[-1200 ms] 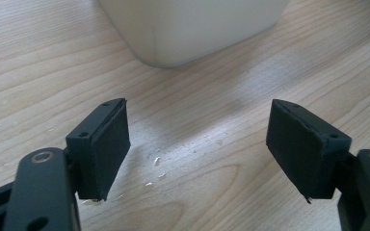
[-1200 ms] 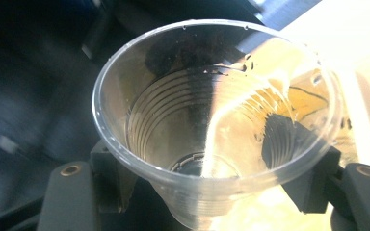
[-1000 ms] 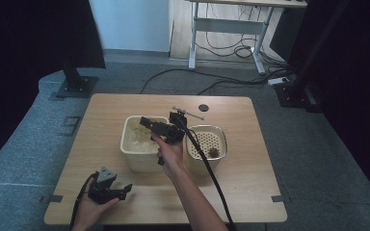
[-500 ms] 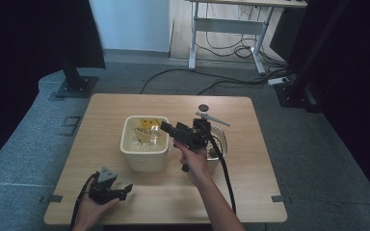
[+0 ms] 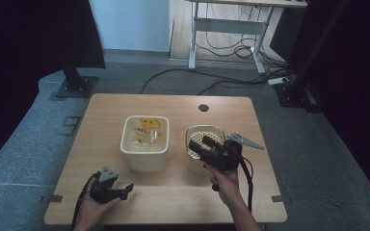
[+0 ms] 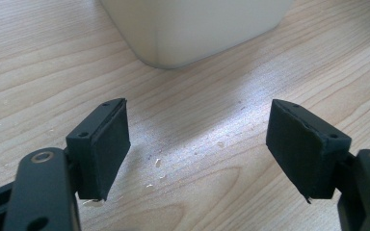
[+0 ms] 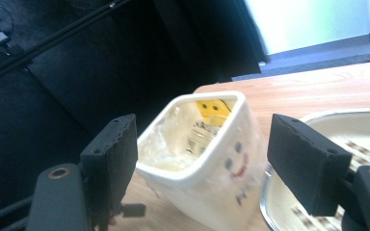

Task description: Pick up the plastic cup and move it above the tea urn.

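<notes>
Cream tub (image 5: 145, 143), smiley-printed side.

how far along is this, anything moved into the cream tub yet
Looks partly done: the cream tub already holds clear wrapped bits and a yellow item. In hand: nothing. The right gripper hovers with jaws open over the metal strainer tray, and the left gripper rests open on the table near the tub. I can't tell whether anything is left in the tray.
</notes>
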Available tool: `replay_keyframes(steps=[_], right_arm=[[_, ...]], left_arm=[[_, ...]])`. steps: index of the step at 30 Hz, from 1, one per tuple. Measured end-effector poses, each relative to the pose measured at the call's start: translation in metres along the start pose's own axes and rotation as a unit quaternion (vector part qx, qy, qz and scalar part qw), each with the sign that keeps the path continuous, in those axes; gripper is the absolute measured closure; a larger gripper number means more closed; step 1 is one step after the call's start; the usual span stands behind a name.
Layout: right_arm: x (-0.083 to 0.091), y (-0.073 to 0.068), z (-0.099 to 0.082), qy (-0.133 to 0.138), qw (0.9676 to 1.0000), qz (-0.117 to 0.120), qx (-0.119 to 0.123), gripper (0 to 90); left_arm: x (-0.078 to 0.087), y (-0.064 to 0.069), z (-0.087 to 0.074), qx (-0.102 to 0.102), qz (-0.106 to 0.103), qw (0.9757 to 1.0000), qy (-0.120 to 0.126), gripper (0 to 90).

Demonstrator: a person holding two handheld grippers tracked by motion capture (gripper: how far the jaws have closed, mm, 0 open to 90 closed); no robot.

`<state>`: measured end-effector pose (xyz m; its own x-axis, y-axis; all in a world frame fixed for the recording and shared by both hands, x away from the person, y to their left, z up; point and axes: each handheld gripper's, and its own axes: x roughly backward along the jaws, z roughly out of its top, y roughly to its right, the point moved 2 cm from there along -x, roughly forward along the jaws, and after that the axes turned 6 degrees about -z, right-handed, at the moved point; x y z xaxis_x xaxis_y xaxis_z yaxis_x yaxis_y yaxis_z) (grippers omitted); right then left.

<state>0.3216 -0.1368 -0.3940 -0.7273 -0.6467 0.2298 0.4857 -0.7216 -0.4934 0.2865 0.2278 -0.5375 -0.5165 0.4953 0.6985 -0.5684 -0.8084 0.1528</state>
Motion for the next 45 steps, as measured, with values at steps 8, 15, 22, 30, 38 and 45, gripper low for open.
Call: replay_keyframes(steps=[8, 15, 22, 30, 38, 45], right_arm=[[0.026, 0.027, -0.018, 0.008, 0.9995, -0.026, 0.014, 26.9], [0.047, 0.05, -0.042, 0.011, 0.9971, -0.061, 0.045, 27.1], [0.055, 0.063, -0.057, 0.012, 0.9961, -0.073, 0.047, 27.1], [0.054, 0.066, -0.065, 0.015, 0.9943, -0.086, 0.062, 27.1], [0.055, 0.074, -0.069, 0.019, 0.9937, -0.096, 0.055, 27.1], [0.053, 0.08, -0.069, 0.017, 0.9935, -0.099, 0.053, 27.1]], left_arm=[[0.001, 0.0, 0.001, 0.0, -0.001, 1.0, -0.001, 23.4], [0.0, 0.0, 0.001, 0.0, 0.0, 1.0, -0.002, 23.4], [-0.001, 0.001, 0.001, -0.001, 0.0, 1.0, -0.002, 23.4], [0.0, 0.0, 0.001, 0.002, 0.001, 1.0, -0.001, 23.4], [0.0, -0.004, -0.003, 0.006, -0.001, 1.0, -0.003, 23.5], [0.003, -0.01, -0.002, 0.01, 0.008, 0.9999, 0.003, 23.5]])
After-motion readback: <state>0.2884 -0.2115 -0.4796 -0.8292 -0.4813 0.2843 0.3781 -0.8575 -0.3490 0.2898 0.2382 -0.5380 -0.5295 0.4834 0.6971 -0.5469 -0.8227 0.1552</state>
